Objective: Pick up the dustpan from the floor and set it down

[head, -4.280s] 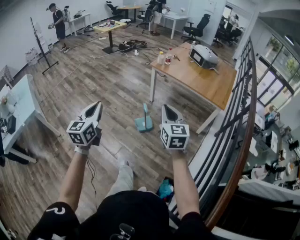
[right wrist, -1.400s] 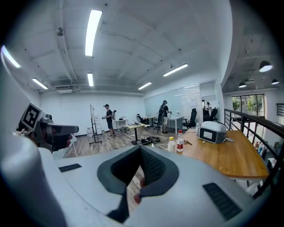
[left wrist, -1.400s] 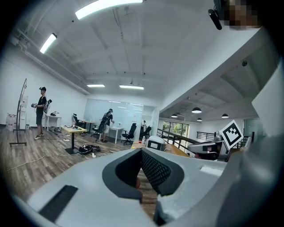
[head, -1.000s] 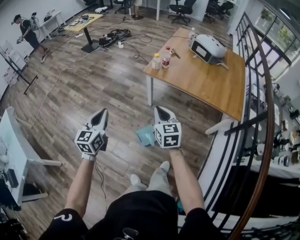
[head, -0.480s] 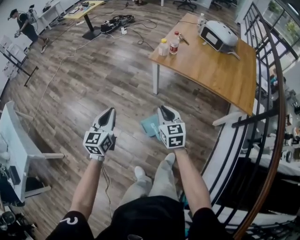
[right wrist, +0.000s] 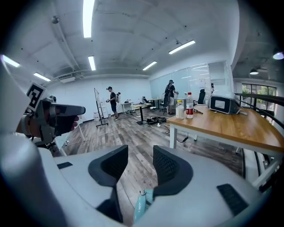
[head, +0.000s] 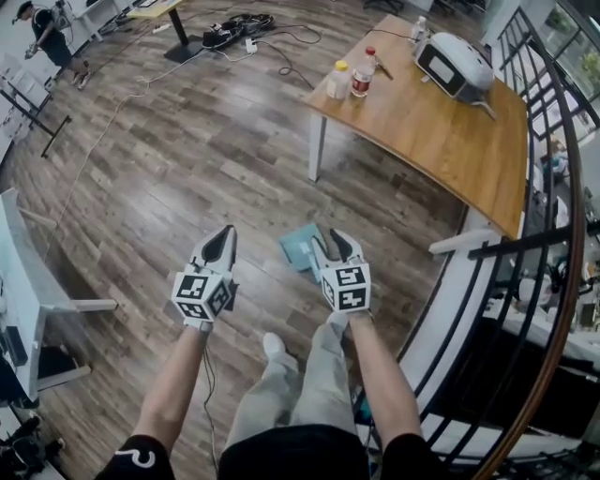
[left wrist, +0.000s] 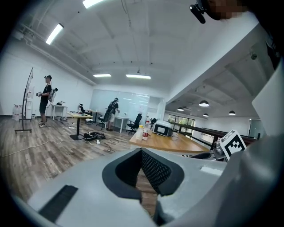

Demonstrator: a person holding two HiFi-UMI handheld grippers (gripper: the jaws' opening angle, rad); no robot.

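Observation:
A teal dustpan [head: 298, 247] with an upright handle stands on the wood floor just ahead of the person's feet. My right gripper [head: 332, 242] is low beside it, at its right edge, and its jaws are opening with nothing pressed between them. In the right gripper view the light teal handle tip [right wrist: 140, 205] shows low down through the gap of the right gripper [right wrist: 140, 153], below the pads. My left gripper [head: 223, 242] hovers to the left of the dustpan, apart from it. In the left gripper view the left gripper [left wrist: 141, 153] has its tips together and holds nothing.
A wooden table [head: 441, 141] stands beyond the dustpan, bearing two bottles [head: 338, 81] and a white device [head: 454, 64]. A dark railing [head: 553, 234] curves along the right. A white desk [head: 23, 272] is at the left. Cables [head: 234, 26] lie far off on the floor.
Both grippers have sunk toward the floor and the dustpan. The right jaws, shut before, now stand apart. The left gripper stays shut.

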